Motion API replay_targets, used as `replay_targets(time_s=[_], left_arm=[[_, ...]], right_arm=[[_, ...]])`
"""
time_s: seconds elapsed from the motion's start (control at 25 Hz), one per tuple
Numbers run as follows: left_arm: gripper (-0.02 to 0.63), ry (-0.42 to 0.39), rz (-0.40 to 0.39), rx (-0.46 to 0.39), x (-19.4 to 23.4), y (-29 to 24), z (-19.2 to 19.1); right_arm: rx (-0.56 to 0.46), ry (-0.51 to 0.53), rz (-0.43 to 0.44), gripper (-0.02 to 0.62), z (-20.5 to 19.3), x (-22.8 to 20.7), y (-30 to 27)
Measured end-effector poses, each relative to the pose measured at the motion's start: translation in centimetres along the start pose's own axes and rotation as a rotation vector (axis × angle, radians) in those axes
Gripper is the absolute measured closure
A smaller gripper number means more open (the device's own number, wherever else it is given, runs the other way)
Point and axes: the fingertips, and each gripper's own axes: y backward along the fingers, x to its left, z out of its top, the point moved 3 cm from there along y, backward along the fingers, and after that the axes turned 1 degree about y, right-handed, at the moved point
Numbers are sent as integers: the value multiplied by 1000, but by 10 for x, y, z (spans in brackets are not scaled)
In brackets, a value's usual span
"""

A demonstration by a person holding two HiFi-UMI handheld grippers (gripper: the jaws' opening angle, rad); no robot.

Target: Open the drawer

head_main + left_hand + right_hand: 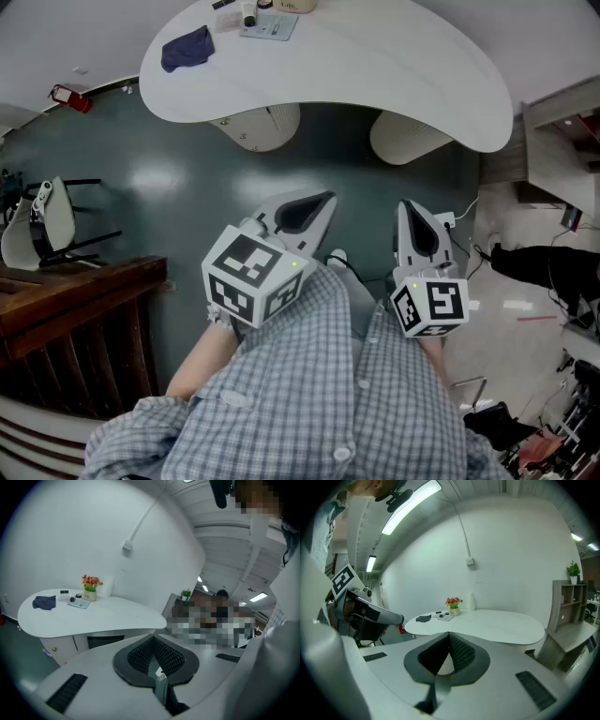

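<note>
Drawer: not plainly seen; maybe knobbed front (61,645) under table (375,66).
Left gripper (319,204): closed, empty.
Right gripper (410,214): closed, empty.
Approach: close in, part jaws before knob (55,649).

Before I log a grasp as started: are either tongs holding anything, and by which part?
Nothing is held: the left tongs and the right tongs are both shut and empty.

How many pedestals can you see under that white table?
2. In the head view, one pedestal sits under the table's left half, the other under its right; the top may hide more.
</note>
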Motion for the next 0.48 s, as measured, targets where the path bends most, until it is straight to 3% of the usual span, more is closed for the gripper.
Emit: replay_targets(time_s=[0.48], left_arm=[[603,-12,-9,6,-13,-10,2]], right_arm=[[4,0,-1,586,-2,-11,7]])
